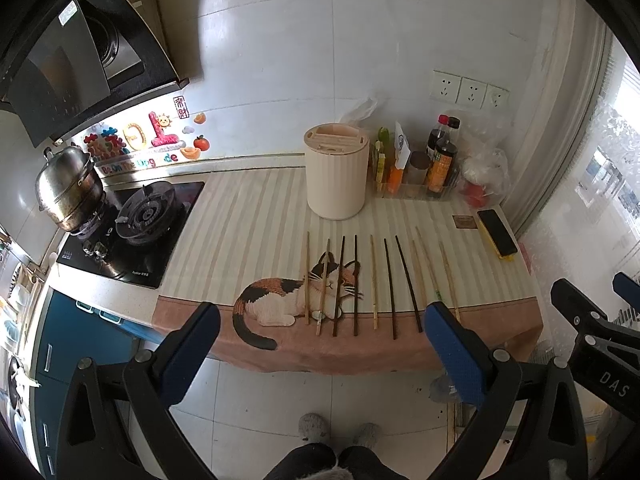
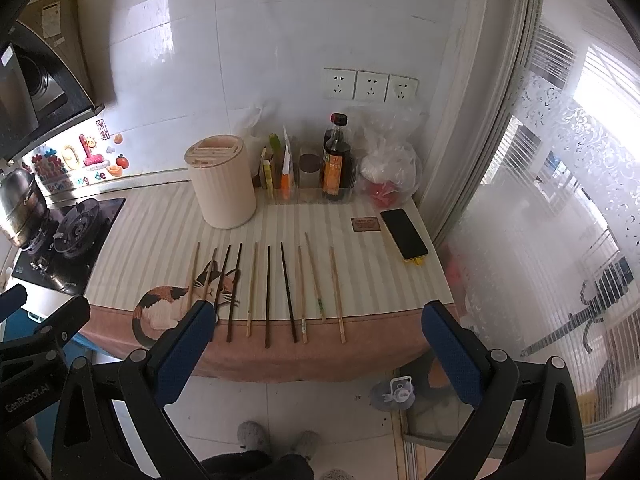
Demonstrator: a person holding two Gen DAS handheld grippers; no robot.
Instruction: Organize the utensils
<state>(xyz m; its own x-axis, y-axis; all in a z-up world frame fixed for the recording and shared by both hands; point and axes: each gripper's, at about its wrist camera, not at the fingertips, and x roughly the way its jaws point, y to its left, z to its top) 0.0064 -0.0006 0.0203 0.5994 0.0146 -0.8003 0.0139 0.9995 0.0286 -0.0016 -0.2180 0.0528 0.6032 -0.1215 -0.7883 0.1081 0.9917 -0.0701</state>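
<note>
Hovering short of the near edge of the counter, both tools stand idle: the left gripper (image 1: 320, 344) has its blue-padded fingers spread wide with nothing between them, and the right gripper (image 2: 318, 340) is likewise spread and empty.

Ten chopsticks (image 1: 374, 282) lie in a loose row on the cat-print cloth (image 1: 224, 240), tips pointing away toward the wall, butts near the pink border at the near edge. They are mixed (pale bamboo and dark wood alternate without order), and the leftmost few cross the printed cat. None touches either tool.

The cream utensil holder (image 1: 337, 178) stands upright at the far side of the cloth, just beyond the row, its slotted top facing up. To its right sit sauce bottles (image 1: 442, 160) and, further right, a phone (image 1: 497, 232) in a yellow case; a stove (image 1: 132, 226) lies to the left, clear of the work.

Judgement: the task appears to be at its start, with no stick yet collected and the holder's slots seemingly unfilled. The next move calls for bringing one gripper down over a single stick, fingers either side of its shaft near the butt, and closing without disturbing its neighbours, which lie close together. Thin sticks flat on cloth may be awkward to pinch.
</note>
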